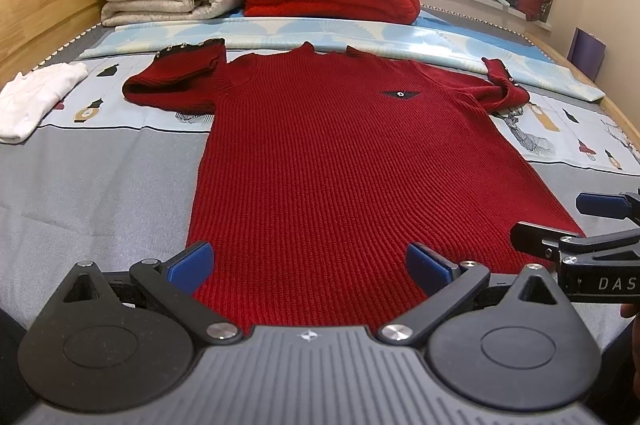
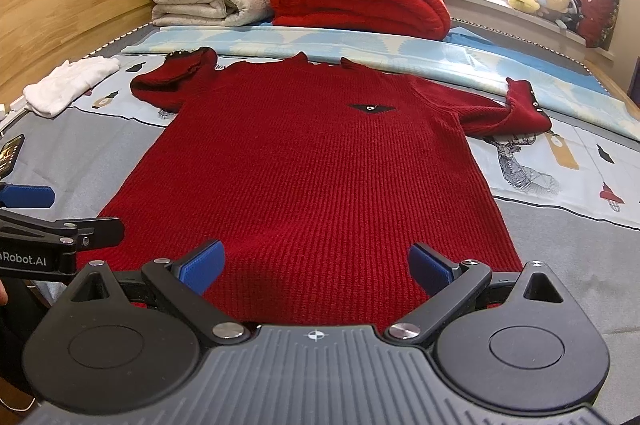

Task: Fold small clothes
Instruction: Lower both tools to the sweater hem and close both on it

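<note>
Sweater [image 1: 340,153] lies flat, front up, on the bed [image 1: 100,177], sleeves out, so I hover my left gripper [image 1: 308,265] and right gripper [image 2: 316,267] spread wide and empty over its hem, ready to pinch.

1. We read "DAS", cut off by the frame edge, in white on the black body of the right gripper [image 1: 600,221].
2. We read "Robot.AI", its start cropped, on the left gripper [image 2: 40,209].
</note>
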A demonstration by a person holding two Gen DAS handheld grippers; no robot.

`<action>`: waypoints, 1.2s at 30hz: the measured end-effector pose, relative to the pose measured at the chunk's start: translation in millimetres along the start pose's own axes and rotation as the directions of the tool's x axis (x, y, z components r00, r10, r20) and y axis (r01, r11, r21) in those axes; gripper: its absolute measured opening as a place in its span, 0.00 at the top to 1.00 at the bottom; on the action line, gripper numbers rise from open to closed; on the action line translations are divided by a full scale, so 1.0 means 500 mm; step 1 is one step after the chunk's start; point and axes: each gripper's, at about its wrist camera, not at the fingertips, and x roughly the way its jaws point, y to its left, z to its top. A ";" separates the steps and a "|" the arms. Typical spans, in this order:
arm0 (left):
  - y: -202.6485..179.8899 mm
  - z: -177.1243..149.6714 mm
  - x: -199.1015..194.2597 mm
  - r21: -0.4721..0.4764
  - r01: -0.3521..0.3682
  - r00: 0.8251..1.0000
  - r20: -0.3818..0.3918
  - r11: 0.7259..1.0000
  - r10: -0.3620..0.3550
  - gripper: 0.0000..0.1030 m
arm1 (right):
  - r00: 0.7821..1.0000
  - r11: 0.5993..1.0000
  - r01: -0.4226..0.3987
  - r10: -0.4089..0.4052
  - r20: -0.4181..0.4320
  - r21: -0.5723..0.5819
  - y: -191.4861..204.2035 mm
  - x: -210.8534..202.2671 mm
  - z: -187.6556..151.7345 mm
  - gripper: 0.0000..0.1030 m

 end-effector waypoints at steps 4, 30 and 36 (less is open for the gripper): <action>-0.001 0.003 -0.003 0.008 -0.003 1.000 0.010 1.000 0.003 0.01 | 1.000 1.000 0.007 -0.007 0.020 0.004 -0.004 -0.007 0.000 0.06; 0.269 0.156 0.239 -0.238 0.047 0.922 -0.363 0.970 -0.133 0.41 | 0.926 0.957 0.118 -0.010 -0.377 0.264 -0.427 0.222 0.019 0.34; 0.280 0.134 0.269 -0.224 0.048 0.869 -0.471 0.973 -0.151 0.30 | 0.858 0.977 0.121 -0.013 -0.513 0.177 -0.397 0.262 -0.014 0.25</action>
